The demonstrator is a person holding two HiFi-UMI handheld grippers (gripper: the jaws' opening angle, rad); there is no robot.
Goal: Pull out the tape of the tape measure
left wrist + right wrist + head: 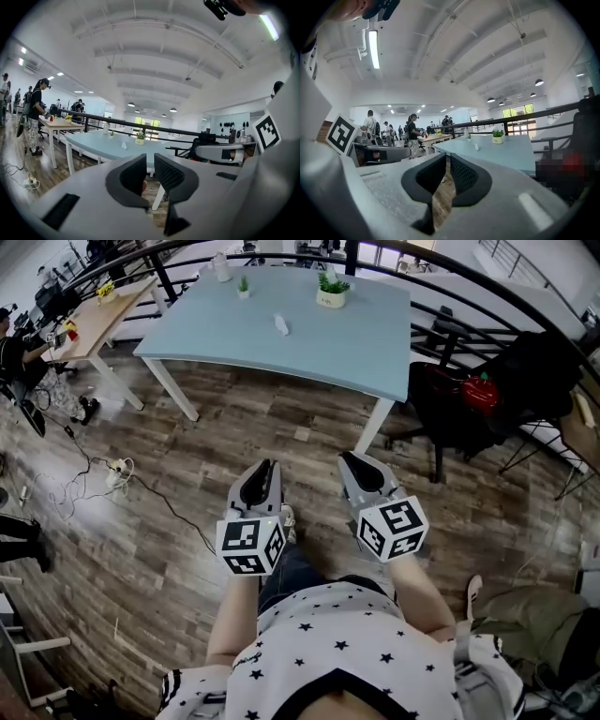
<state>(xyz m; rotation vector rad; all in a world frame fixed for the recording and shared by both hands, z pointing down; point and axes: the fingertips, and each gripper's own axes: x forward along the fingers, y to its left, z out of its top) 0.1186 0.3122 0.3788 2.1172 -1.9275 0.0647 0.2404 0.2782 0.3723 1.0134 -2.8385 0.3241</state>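
— Tape measure: where is it in the head view?
— I cannot pick it out for certain. The only loose item is a small white thing (281, 324) lying near the middle of the light-blue bench (375, 352), well apart from both tools. Two potted plants (331, 292) stand at the bench's far edge.
— And the tools there?
— The left tool (266, 467) and the right tool (362, 463) are held side by side over the wooden floor (281, 427), short of the bench, each with its marker cube towards the person's starred shirt (347, 643). Neither touches anything.
— What does the left gripper view give?
— The left tool (150, 164) is released: its dark pads stand a narrow gap apart with nothing gripped, only floor and a bench leg showing through. Beyond them sits the bench with the white thing (123, 146) and a plant (140, 137). The right tool (220, 153) shows at the right edge.
— The right gripper view?
— The right tool (448, 164) is released too, with a slim slit between the pads and bare floor behind it. The bench lies ahead to the right, carrying the white thing (476, 147) and a plant (498, 136). People stand by a wooden desk (436, 137) further back.
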